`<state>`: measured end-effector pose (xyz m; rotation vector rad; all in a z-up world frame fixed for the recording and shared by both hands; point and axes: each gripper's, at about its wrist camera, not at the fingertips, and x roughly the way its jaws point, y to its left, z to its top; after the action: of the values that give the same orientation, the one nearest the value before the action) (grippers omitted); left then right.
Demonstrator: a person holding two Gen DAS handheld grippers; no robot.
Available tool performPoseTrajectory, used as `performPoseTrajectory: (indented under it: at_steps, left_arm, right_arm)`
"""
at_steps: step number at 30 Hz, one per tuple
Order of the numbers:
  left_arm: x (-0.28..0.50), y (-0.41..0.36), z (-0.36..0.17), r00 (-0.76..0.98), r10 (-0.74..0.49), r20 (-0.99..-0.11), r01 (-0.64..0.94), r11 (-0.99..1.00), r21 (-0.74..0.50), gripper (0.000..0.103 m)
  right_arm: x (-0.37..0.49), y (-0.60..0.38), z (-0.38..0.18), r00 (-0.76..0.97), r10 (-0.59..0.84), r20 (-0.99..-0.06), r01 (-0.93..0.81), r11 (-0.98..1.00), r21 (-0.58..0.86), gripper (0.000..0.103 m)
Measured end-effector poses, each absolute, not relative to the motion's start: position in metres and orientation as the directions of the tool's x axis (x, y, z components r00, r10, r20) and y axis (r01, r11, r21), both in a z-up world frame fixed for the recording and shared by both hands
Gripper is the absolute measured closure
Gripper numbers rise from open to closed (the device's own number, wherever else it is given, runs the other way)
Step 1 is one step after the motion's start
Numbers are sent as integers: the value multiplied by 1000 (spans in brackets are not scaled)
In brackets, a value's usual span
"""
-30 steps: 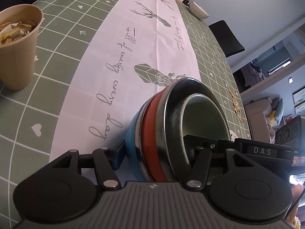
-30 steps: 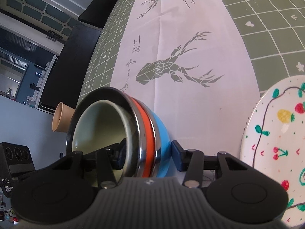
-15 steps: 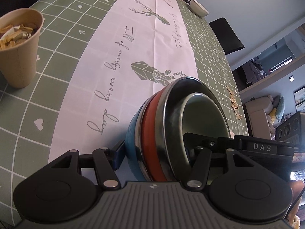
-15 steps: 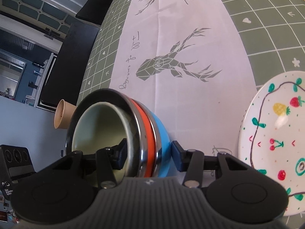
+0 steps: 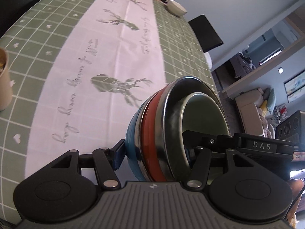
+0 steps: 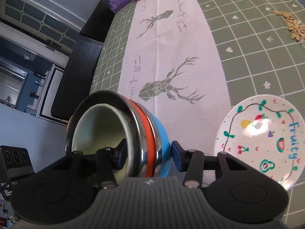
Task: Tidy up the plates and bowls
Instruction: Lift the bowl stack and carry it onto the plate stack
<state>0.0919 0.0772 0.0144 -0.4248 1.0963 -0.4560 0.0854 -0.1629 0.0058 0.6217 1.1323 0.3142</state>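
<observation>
Two views, one nested stack of bowls (image 5: pixel 171 131) held between them. From the left wrist, the left tongs (image 5: pixel 154 152) are clenched across the stack's wall — one pad on the blue outer bowl, the other inside the pale green inner one; compared with a second ago the bench (image 5: pixel 38 38) has dropped away, more of its deer-print runner (image 5: pixel 118 61) shows, and the paper cup (image 5: pixel 3 82) has slid to the frame's edge; the stack is off the cloth and in the air.

From the right wrist, the right tongs (image 6: pixel 146 154) grip the opposite side the same way, inner pad in the green bowl, outer pad against the blue; the fruit-painted plate (image 6: pixel 261 139), earlier cut off at the edge, now sits almost whole on the bench beside the runner — a likely landing place, so the lift seems done and carrying is next.
</observation>
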Motion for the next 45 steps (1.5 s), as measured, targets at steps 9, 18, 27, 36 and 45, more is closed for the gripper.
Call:
performPoseTrajectory:
  at_steps: [9, 18, 27, 36, 45]
  left_arm:
    - [101, 7, 28, 301, -619, -726, 234, 786, -573, 36]
    - [107, -48, -16, 152, -653, -742, 238, 753, -614, 37]
    - [117, -58, -45, 94, -622, -778, 202, 777, -597, 37]
    - [122, -55, -47, 107, -604, -789, 213, 789, -576, 36]
    - [124, -53, -50, 80, -616, -784, 185, 782, -595, 37]
  right_arm:
    - [67, -231, 40, 465, 456, -759, 149, 804, 575, 55]
    - [46, -287, 18, 468, 389, -794, 232, 812, 535, 55]
    - [52, -300, -25, 411, 416, -812, 295, 781, 550, 55]
    - [62, -295, -37, 381, 421, -823, 294, 789, 539, 55]
    - [63, -296, -35, 348, 423, -837, 295, 798, 526, 56]
